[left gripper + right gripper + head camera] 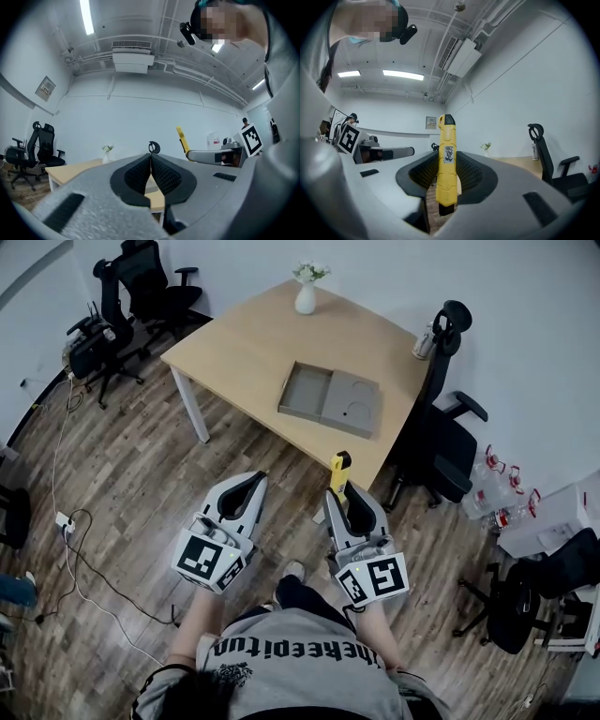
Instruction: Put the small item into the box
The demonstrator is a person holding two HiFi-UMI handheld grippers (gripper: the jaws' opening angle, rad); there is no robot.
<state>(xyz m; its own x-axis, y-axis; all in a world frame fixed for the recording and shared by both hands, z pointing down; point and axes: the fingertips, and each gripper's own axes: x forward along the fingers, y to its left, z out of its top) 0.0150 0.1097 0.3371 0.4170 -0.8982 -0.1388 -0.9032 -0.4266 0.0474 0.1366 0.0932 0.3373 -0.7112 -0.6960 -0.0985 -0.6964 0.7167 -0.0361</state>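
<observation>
While the left tongs (151, 161) sit closed, the right tongs (446, 174) clamp a slim yellow plastic tool (445, 140).

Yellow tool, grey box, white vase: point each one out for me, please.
yellow tool (446, 161): right gripper view, on its yellow body, mid-length.
grey box (354, 404): head view, on the flat inside of its right half.
white vase (306, 300): head view, on its rounded belly.
</observation>
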